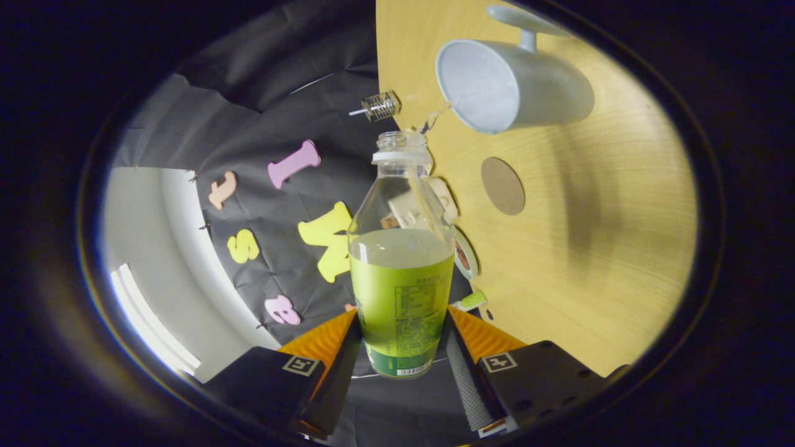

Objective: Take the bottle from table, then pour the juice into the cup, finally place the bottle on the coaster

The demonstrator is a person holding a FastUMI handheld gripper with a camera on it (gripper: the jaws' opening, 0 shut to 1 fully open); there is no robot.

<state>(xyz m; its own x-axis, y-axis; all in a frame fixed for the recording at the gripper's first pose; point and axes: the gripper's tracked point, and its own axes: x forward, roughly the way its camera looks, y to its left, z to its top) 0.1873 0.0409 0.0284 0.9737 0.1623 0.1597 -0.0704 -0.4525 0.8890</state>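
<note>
Plastic bottle (400, 273) clamped between both fingers of the gripper (402, 338) — tipped sideways, streaming into the cup (512, 87)

Place type: a staged recording booth, not a lived-in room.
Backdrop: black cloth (261, 93) hung as the wall, creased, held with small pins along its edge.
Beyond the cloth: a plain white wall (155, 248) with a bright strip of light, seen past the cloth's edge.
Work surface: a light wood-grain table (590, 248), mostly bare.
Props: a pale cup (515, 84) with a handle and a round brown coaster (502, 185), set apart from each other on the table; a few small items along the table's edge against the cloth, too small to tell.
Overall read: household props laid out for a demonstration.
</note>
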